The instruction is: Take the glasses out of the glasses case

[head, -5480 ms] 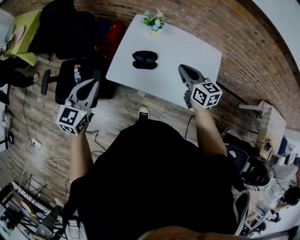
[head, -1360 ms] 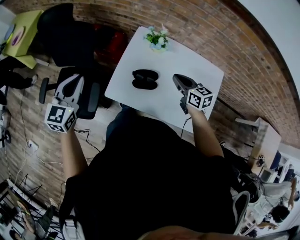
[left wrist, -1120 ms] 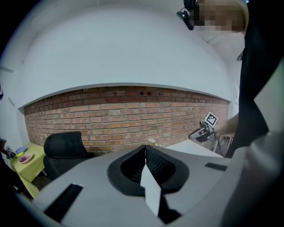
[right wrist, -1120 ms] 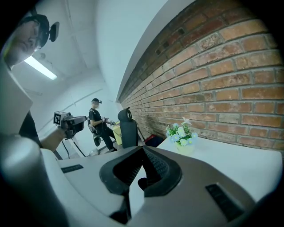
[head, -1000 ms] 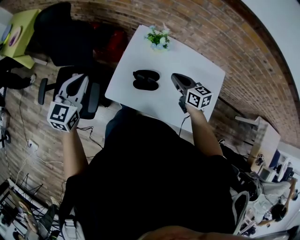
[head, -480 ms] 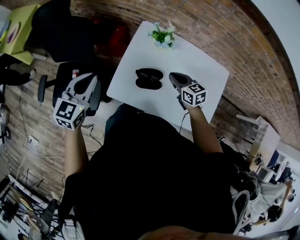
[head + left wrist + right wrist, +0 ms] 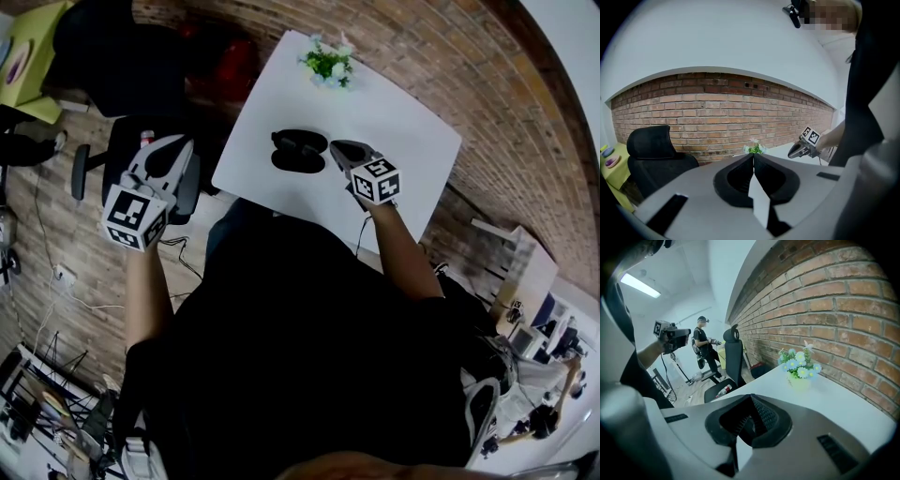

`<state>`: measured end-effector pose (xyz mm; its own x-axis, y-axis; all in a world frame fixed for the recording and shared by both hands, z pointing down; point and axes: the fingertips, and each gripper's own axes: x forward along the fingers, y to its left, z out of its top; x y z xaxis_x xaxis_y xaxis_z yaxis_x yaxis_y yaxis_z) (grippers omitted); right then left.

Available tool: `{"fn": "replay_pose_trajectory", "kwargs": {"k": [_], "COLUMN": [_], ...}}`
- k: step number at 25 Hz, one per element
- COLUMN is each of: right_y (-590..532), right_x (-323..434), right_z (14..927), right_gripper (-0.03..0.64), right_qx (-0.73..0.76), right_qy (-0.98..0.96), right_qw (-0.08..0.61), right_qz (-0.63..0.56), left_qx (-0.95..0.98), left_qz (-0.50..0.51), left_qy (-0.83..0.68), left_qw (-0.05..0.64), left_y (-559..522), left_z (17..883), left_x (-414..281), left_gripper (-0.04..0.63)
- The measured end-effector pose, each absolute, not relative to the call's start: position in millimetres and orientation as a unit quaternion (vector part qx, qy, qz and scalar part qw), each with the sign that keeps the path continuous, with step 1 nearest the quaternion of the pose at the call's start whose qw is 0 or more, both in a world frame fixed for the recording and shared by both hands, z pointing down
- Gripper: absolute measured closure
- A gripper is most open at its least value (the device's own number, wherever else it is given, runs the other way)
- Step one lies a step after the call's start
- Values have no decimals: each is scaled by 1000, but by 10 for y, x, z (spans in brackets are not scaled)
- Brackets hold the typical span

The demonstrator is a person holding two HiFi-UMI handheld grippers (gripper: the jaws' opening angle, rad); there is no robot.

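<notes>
The black glasses case (image 7: 298, 152) lies near the front-left part of the white table (image 7: 403, 112). No glasses can be made out in it from the head view. My right gripper (image 7: 337, 148) is shut, and its tips reach the case's right end; I cannot tell whether they touch. My left gripper (image 7: 171, 150) is shut and held off the table to the left, over a black chair (image 7: 117, 169). In the left gripper view the shut left gripper (image 7: 753, 157) points at the brick wall, with the right gripper (image 7: 801, 146) at right. The right gripper (image 7: 751, 397) hides the case in its own view.
A small pot of flowers (image 7: 328, 58) stands at the table's far edge, also in the right gripper view as the flowers (image 7: 799, 363). A bottle (image 7: 146, 141) lies on the chair seat. Another person (image 7: 702, 341) stands far back by a yellow-green table (image 7: 28, 47). Brick wall behind the table.
The person has stepped up to the table. My right gripper has moved left across the tabletop to the case's right end. My left gripper has stayed off the table, shifting slightly.
</notes>
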<state>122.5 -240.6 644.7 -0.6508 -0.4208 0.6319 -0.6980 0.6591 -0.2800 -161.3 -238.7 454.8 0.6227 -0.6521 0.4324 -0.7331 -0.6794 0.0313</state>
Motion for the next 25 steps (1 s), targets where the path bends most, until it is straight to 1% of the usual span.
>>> {"fn": "replay_pose_trajectory", "kwargs": {"k": [11,25], "right_y": [-2412,-2409], "right_x": [1172,969], "right_z": [6954,7254], "right_gripper": [594,572], "right_qx": [307,288], "right_qy": [-854,-847], "right_qw": [313,341], "right_qz": [279,289], "left_qx": [892,895], "left_qz": [211,207], "left_qy": [-383,-373], "left_qw": [116,131], "left_y": [-2596,-2744], "left_z": [4710,4870], "left_x": [-1721,-1808], "left_gripper": [584,584]}}
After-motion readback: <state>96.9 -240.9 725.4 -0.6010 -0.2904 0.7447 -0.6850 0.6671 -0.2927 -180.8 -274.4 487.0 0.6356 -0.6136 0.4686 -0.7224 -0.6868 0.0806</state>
